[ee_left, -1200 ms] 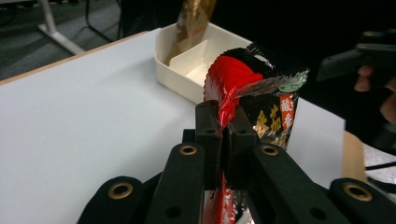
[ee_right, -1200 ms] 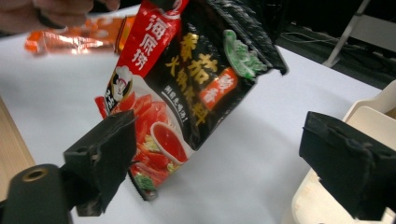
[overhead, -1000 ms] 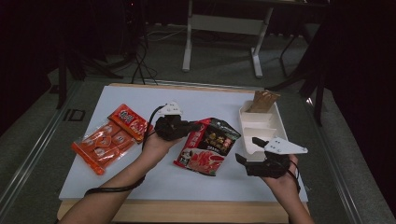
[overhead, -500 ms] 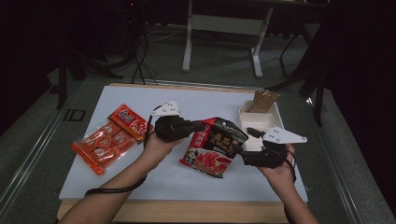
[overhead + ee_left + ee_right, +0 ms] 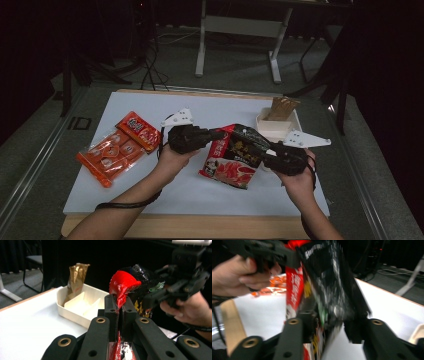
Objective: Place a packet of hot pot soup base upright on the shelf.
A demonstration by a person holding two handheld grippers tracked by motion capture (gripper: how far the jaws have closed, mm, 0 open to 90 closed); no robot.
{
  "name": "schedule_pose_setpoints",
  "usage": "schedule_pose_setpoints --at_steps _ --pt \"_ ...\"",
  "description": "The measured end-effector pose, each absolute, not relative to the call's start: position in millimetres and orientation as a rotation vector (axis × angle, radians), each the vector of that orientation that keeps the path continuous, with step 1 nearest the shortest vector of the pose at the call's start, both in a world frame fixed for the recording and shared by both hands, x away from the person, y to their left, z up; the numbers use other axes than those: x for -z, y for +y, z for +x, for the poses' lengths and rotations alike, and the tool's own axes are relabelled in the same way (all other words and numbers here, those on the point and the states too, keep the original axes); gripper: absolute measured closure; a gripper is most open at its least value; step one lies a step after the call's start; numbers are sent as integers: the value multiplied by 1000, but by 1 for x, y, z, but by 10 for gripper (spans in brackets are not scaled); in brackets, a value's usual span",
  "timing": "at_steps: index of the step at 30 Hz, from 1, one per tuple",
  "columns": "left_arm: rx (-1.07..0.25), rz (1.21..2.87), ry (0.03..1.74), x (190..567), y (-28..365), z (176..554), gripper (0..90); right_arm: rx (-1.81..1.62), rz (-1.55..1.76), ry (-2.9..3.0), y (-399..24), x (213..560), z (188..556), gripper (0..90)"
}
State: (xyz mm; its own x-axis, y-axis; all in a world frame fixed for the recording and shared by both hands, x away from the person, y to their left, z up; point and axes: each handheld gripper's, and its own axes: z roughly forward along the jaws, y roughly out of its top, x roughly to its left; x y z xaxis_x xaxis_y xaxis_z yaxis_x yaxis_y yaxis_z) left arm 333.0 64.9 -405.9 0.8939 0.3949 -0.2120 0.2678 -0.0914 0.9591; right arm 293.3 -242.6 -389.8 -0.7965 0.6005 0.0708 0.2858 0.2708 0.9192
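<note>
The snack bag (image 5: 236, 156) hangs lifted just beside the white tray (image 5: 287, 131), its red edge pinched in the left gripper (image 5: 218, 135). The right gripper (image 5: 270, 159), jaws just closing, now has the bag's other side between them, so both ends look secured for carrying.

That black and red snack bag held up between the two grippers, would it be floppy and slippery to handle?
Probably floppy: the snack bag crumples where the left gripper pinches its red edge. Likely light, since that pinch on one edge, with the right gripper closing on its far side, keeps it raised. The glossy film may slip, so a firm grip seems wise.
</note>
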Motion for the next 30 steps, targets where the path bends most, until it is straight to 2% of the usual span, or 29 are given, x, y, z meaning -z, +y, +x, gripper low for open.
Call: schedule_pose_setpoints --at_steps 2,9,13,16,17,19,20,22,27,30 --pt "-95 1697 516 408 66 334 862 -1541 829 2288 -243 388 296 741" --pt "-73 1704 509 410 69 335 847 -1559 840 2308 -243 384 298 759" --pt "-51 1691 515 411 71 336 800 -1558 819 2306 -243 379 297 766" --pt "-19 1686 509 411 74 338 710 -1552 798 2305 -242 374 297 767" --pt "-19 1686 509 411 74 338 655 -1552 798 2305 -242 374 297 767" --pt "-15 1704 499 411 77 337 655 -1553 792 2304 -242 373 297 767" --pt "-21 1710 500 411 78 336 580 -1540 774 2295 -242 368 297 766" --pt "-25 1716 514 411 81 335 493 -1536 770 2286 -243 365 297 766" --pt "-13 1721 521 414 87 333 367 -1562 763 2264 -249 355 301 766" --pt "23 1734 512 417 89 332 261 -1560 752 2247 -251 348 302 766"
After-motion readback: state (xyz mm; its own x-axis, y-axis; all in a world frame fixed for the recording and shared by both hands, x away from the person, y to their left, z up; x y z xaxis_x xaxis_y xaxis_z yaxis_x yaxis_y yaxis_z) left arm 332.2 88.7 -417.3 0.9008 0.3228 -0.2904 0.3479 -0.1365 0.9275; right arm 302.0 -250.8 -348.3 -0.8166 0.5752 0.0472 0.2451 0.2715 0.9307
